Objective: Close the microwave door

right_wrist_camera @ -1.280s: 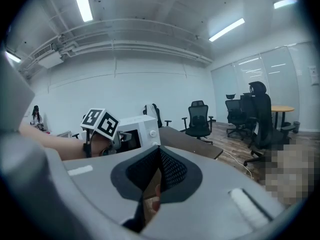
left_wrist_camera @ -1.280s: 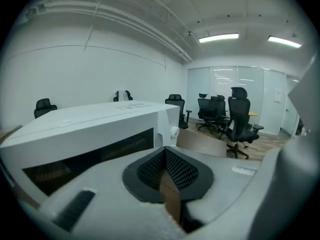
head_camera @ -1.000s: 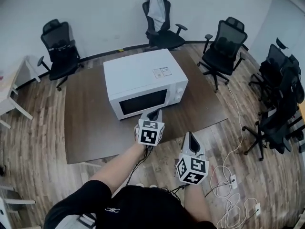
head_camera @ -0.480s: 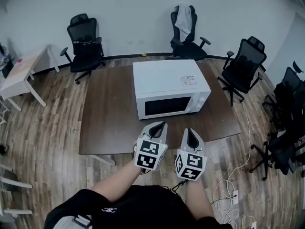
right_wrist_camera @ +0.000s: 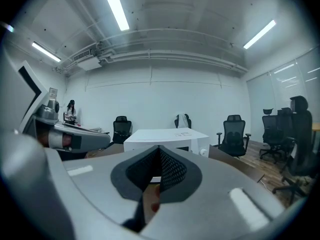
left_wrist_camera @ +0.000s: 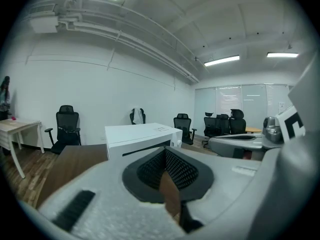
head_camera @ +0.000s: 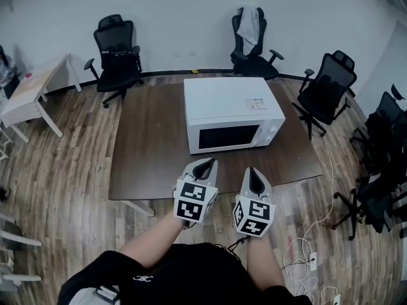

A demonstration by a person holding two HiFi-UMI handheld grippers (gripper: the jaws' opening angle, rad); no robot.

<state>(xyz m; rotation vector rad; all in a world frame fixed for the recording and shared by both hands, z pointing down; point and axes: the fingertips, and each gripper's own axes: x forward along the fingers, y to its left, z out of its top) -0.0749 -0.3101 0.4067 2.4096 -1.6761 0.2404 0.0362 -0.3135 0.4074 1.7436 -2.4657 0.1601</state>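
Note:
A white microwave (head_camera: 232, 113) stands on the brown table (head_camera: 149, 151) with its dark-windowed door flat against the front. My left gripper (head_camera: 206, 162) and right gripper (head_camera: 252, 170) hover side by side over the table's front edge, pointing at the microwave and well short of it. Both are shut with nothing between the jaws. In the left gripper view the left gripper (left_wrist_camera: 164, 153) has its pads together, with the microwave (left_wrist_camera: 142, 136) beyond. In the right gripper view the right gripper (right_wrist_camera: 159, 156) points at the microwave (right_wrist_camera: 167, 135), its pads likewise together.
Black office chairs ring the table: one at the back left (head_camera: 117, 53), one with a grey garment at the back (head_camera: 250, 37), one at the right (head_camera: 327, 84), and more at the far right. A pale desk (head_camera: 28, 97) stands at the left. White cables (head_camera: 311, 246) lie on the wooden floor.
My left gripper has drawn back from the microwave's front to the table's near edge. The right gripper has come up beside it. The microwave door looks the same throughout.

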